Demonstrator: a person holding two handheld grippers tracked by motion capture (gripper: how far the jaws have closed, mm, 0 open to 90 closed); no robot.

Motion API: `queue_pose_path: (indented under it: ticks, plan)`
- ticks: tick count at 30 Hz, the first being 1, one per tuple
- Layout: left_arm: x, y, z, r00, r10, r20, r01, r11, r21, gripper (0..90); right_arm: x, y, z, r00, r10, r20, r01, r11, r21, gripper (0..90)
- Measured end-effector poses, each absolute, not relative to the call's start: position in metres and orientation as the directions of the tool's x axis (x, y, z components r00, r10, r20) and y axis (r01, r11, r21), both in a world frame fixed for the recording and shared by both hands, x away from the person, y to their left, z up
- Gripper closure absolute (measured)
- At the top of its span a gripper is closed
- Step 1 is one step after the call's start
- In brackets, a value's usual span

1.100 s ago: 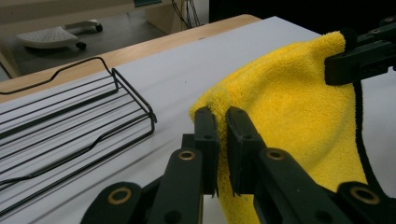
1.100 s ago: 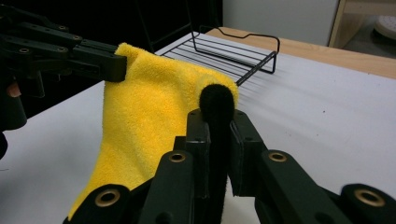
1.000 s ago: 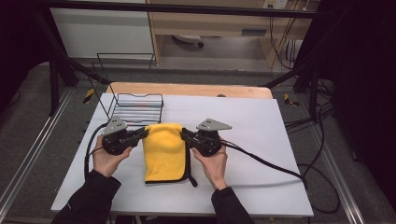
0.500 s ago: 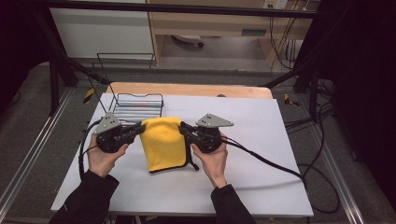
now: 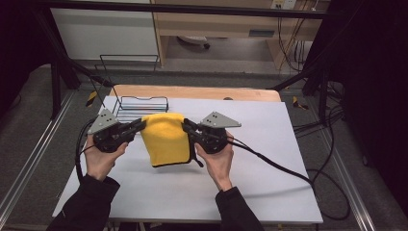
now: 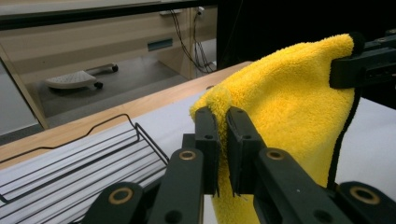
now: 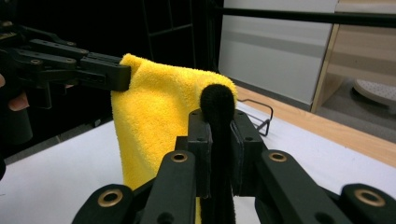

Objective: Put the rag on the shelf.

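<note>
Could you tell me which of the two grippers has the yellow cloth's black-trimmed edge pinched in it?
The right gripper: a black edging band of the yellow cloth runs up between its jaws. The left gripper pinches a plain yellow corner.

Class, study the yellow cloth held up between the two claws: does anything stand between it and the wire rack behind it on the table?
Nothing visible does. The yellow cloth hangs from the left claw and the right claw, each shut on a top corner. Between it and the wire rack lies bare white table.
</note>
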State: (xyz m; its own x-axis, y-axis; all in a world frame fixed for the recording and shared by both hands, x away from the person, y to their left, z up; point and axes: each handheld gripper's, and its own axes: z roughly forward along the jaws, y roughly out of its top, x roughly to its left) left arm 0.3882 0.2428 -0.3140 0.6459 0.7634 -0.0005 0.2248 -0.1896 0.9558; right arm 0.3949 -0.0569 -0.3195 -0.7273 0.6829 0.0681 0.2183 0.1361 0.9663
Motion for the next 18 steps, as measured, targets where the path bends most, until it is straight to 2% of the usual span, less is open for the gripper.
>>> queue_pose_path:
  ticks: [18]
  plan:
    - [0.393, 0.265, -0.288, 0.608, 0.794, 0.016, 0.155, -0.139, 0.978, 83.8, 0.402, -0.033, -0.294, -0.731, 0.682, 0.027, 0.135, 0.106, 0.985, 81.2]
